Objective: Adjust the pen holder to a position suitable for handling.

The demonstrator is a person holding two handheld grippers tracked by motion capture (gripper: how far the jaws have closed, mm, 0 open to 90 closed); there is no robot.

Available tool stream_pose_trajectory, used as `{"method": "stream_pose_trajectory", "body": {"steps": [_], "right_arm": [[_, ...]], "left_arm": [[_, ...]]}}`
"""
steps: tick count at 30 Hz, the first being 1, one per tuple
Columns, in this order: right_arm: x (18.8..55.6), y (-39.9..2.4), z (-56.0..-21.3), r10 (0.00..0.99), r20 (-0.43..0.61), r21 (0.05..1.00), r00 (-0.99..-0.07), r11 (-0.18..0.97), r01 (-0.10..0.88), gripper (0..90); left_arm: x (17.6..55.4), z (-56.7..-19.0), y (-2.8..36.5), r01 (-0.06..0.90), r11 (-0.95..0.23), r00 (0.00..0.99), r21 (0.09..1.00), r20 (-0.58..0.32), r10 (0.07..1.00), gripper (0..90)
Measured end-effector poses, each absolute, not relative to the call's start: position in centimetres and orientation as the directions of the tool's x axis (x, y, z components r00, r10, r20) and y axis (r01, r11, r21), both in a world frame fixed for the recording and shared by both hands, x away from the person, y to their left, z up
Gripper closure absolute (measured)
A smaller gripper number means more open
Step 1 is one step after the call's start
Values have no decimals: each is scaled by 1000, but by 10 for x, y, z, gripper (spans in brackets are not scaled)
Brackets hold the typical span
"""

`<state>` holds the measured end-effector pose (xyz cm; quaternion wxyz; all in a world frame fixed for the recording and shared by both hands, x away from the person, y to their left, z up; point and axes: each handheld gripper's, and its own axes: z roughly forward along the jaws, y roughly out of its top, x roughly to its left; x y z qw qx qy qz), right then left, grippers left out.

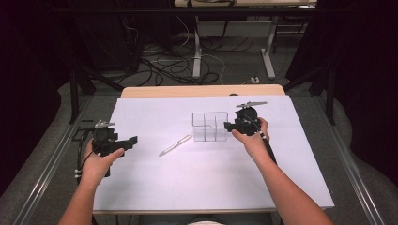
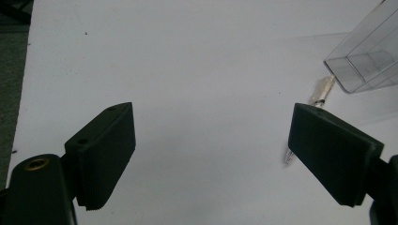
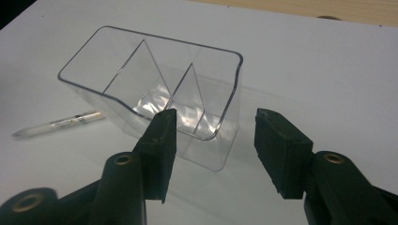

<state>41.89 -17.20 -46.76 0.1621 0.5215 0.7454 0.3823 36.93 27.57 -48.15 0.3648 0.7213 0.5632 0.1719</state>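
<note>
Left: the left gripper rests at the white table's left edge, jaws spread wide with nothing between them. Centre: a pen lies flat on the table, just left of the clear plastic organiser, not touching it. The organiser stands upright, its dividers forming compartments. Right: the right gripper is just beside the organiser's right end, jaws partly open and holding nothing; the near corner shows between them, untouched.
</note>
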Motion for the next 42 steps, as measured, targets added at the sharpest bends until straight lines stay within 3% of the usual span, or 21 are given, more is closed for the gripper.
{"method": "stream_pose_trajectory", "body": {"steps": [14, 18, 25, 32, 42], "right_arm": [[393, -198, -455, 856, 131, 781, -500, 221, 584, 302], [387, -206, -452, 856, 140, 764, -498, 226, 604, 279], [380, -217, -456, 873, 95, 731, -479, 266, 629, 163], [377, -229, -461, 881, 107, 697, -461, 264, 666, 137], [379, -243, -470, 896, 103, 664, -433, 262, 700, 19]], "left_arm": [[370, -475, 268, 673, -140, 353, 726, -149, 924, 110], [371, -473, 264, 671, -155, 362, 725, -138, 922, 117], [375, -470, 254, 661, -170, 379, 731, -130, 916, 145], [381, -470, 239, 656, -190, 407, 731, -131, 904, 158], [394, -472, 216, 641, -248, 458, 726, -102, 883, 184]]}}
